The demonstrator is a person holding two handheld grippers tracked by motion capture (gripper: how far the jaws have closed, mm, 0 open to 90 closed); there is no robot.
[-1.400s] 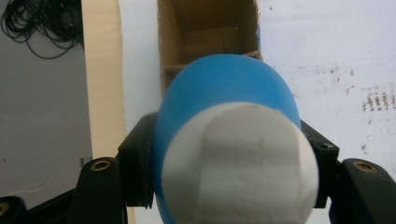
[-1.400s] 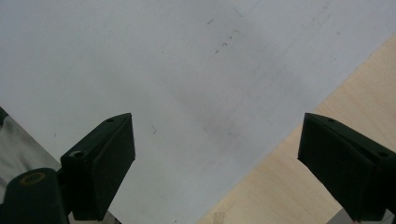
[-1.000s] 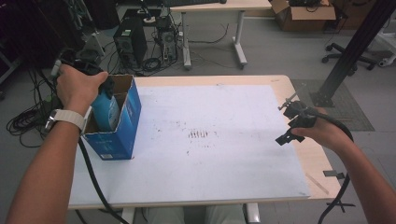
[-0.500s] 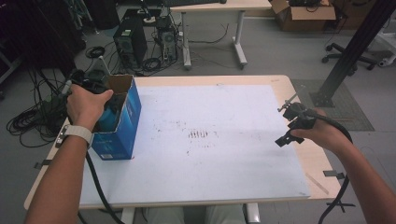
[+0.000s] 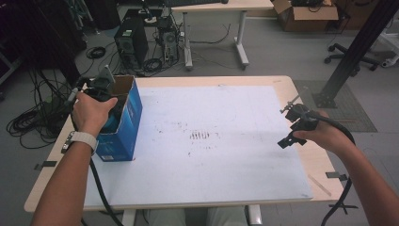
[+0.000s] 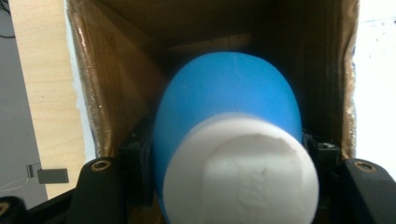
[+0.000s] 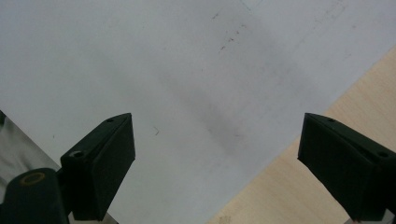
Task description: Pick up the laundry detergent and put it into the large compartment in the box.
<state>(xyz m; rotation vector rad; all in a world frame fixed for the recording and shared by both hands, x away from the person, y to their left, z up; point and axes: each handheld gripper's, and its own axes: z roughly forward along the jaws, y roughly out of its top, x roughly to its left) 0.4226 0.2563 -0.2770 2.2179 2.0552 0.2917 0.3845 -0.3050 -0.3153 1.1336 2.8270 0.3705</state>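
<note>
An open blue cardboard box [image 5: 126, 126] stands at the left edge of the white mat [image 5: 221, 165]. My left gripper [image 6: 229, 154] reaches down into it, shut on a blue bottle [image 6: 229, 93] with a white cap [image 6: 240, 177]. The box's brown inner walls [image 6: 116, 79] surround the bottle. In the high view the hand covers most of the left gripper [image 5: 109, 113], and a bit of blue bottle [image 5: 113, 124] shows inside the box. My right gripper [image 5: 295, 126] hovers over the mat's right edge. Its jaws [image 7: 215, 158] stand wide apart with nothing between them.
The wooden table [image 5: 324, 165] shows bare strips at the left and right of the mat. Behind the table are computer towers [image 5: 127, 40], cables on the floor [image 5: 33, 120], a second desk [image 5: 216, 9] and a black post [image 5: 353, 47].
My left hand has sunk and carried the blue bottle down into the box. The right hand has kept still.
</note>
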